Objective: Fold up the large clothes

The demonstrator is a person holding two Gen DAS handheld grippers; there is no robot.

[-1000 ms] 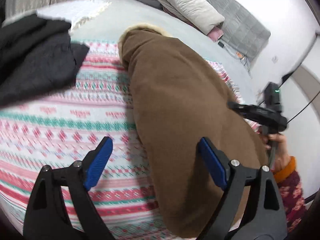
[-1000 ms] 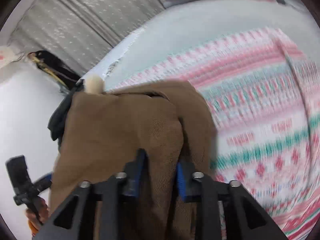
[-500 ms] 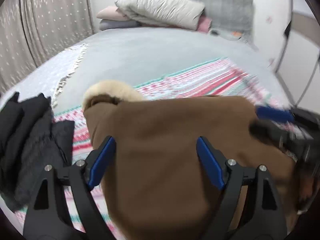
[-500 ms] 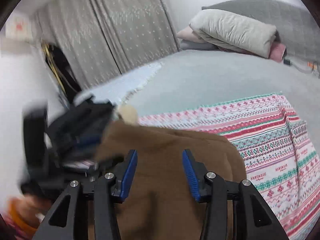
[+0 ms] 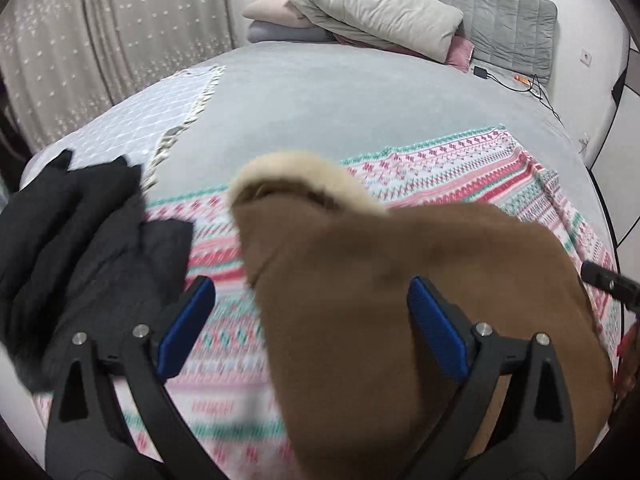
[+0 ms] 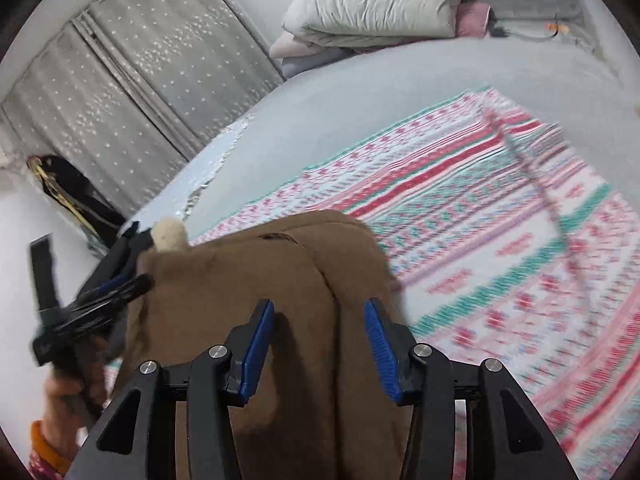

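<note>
A brown coat (image 5: 420,280) with a cream fleece collar (image 5: 296,172) lies folded lengthwise on a patterned blanket (image 5: 460,160) of pink, red and green bands, which is spread over a grey bed (image 5: 340,96). In the left wrist view the coat occupies the near right part of the blanket, its collar pointing toward the head of the bed, where a pale folded duvet (image 5: 372,4) rests on pink and grey bedding against a grey quilted headboard (image 5: 500,0). A heap of black clothes (image 5: 80,248) lies just left of the coat, partly on the blanket's left edge, with a light fringed throw (image 5: 160,116) beyond it and a dotted curtain (image 5: 100,40) behind. The left gripper (image 5: 312,320) hangs above the coat's left edge with its jaws spread wide, having just been opening; one blue pad is over the blanket and the other over the brown cloth, and neither presses on it. In the right wrist view the right gripper (image 6: 318,340) hangs over the coat's (image 6: 260,300) layered near end, jaws parted about halfway and just opening further; a ridge of the cloth runs between the pads, but the pads stand clear of it. At that view's left edge a hand (image 6: 68,400) in an orange cuff holds the handle of the left gripper (image 6: 100,300), beside the coat's collar (image 6: 170,234).
</note>
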